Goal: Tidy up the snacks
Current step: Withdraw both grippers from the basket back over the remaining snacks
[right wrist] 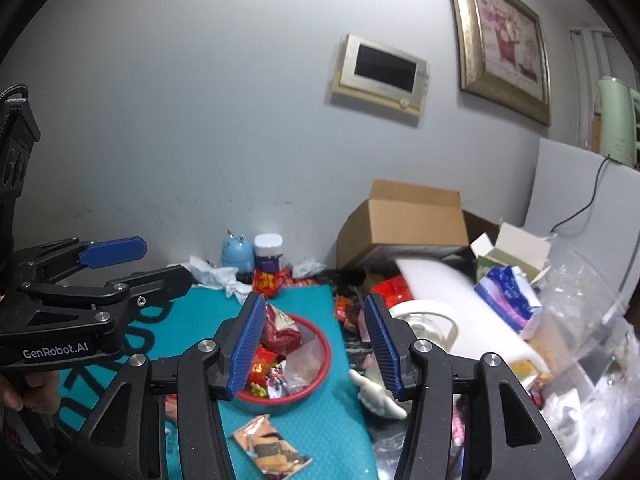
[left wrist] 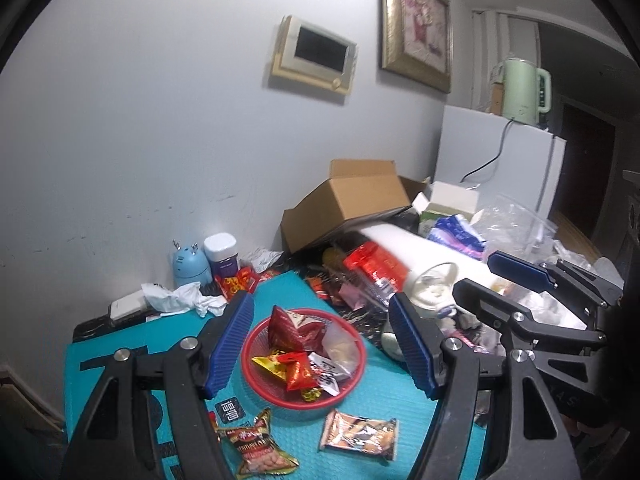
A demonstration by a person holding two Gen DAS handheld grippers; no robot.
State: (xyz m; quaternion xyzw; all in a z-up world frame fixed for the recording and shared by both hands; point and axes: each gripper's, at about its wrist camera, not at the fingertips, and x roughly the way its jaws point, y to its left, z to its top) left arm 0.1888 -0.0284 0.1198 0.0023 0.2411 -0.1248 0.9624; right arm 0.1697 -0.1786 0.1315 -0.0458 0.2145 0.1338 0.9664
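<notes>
A red mesh basket (left wrist: 288, 406) stands on a teal mat (left wrist: 280, 292) and holds several snack packets, red, yellow and clear. My left gripper (left wrist: 322, 344) hovers over it, open, with nothing between its blue pads. In front of the basket a peanut packet (left wrist: 256, 448) and a biscuit packet (left wrist: 360, 434) lie flat on the mat. My right gripper (right wrist: 316, 346) is open and empty too, above the basket (right wrist: 280, 404) and the mat's right edge. The biscuit packet (right wrist: 272, 448) lies below it. Each gripper shows at the side of the other's view: right (left wrist: 500, 288), left (right wrist: 132, 268).
Clutter rings the mat: a tipped cardboard box (left wrist: 352, 200), a white roll (left wrist: 420, 248), a glass cup (left wrist: 432, 284), plastic bags (left wrist: 516, 224), a blue figurine (left wrist: 190, 266), a white-lidded jar (left wrist: 222, 256), crumpled tissue (left wrist: 180, 300). A white hand-shaped object (right wrist: 376, 396) lies right of the mat.
</notes>
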